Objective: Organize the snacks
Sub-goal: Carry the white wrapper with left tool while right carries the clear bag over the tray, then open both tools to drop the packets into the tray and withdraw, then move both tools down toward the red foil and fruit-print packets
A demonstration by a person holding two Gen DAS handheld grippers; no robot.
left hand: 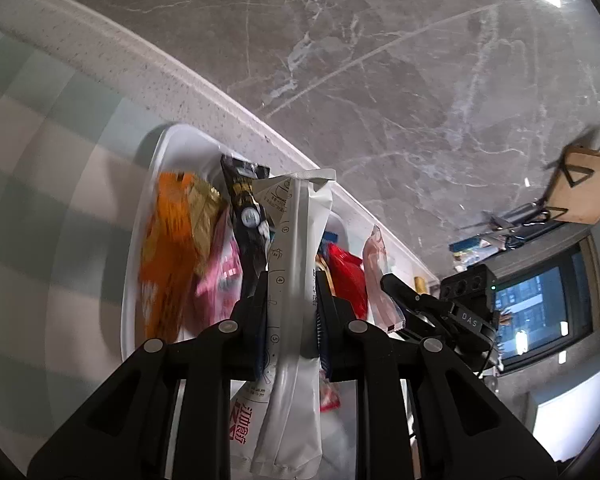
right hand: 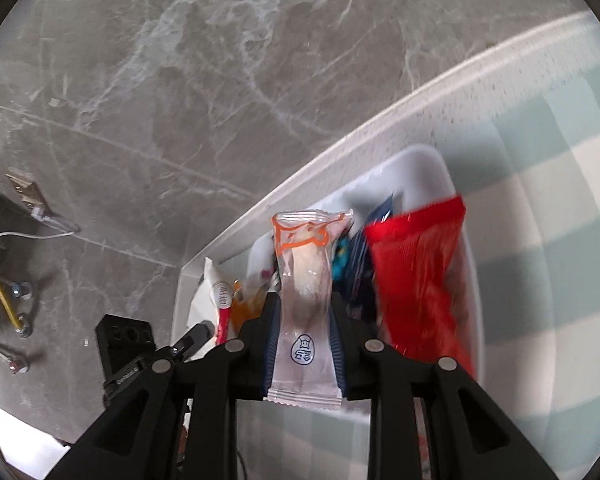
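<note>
**Q:** Marble floor fills the top of the left wrist view. What lies below it?

**A:** A desk point(left hand: 204, 92) with a pale speckled edge and a green checked cloth. On it sits a white bin point(left hand: 140, 216) of snacks: an orange bag point(left hand: 168, 256), a pink pack point(left hand: 220, 276), a black pack point(left hand: 246, 212) and a red pack point(left hand: 346, 276). The left tool point(left hand: 292, 292) is clamped tight on a white sachet point(left hand: 296, 280), which stands upright between the pads, above the bin.

**Q:** And the other tool?

**A:** It shows at the right of that view, holding a pinkish packet over the far end of the bin.

**Q:** What about the right wrist view?

**A:** Marble floor again, then the desk edge and the bin point(right hand: 436, 168) from the other side. The right tool point(right hand: 304, 320) has a clear packet point(right hand: 306, 280) with an orange outline between its pads. They press its sides, though the jaws are starting to ease apart. A red bag point(right hand: 416, 280) stands in the bin just to its right, with blue packs point(right hand: 360, 268) between.

**Q:** Which step is this?

**A:** I'd say both hands are carrying a snack to the bin, with the right one beginning its drop.

**Q:** What does the next move call for?

**A:** Probably lowering each packet into a free gap, then opening fully. The sachet is limp and may catch on the black pack.
</note>
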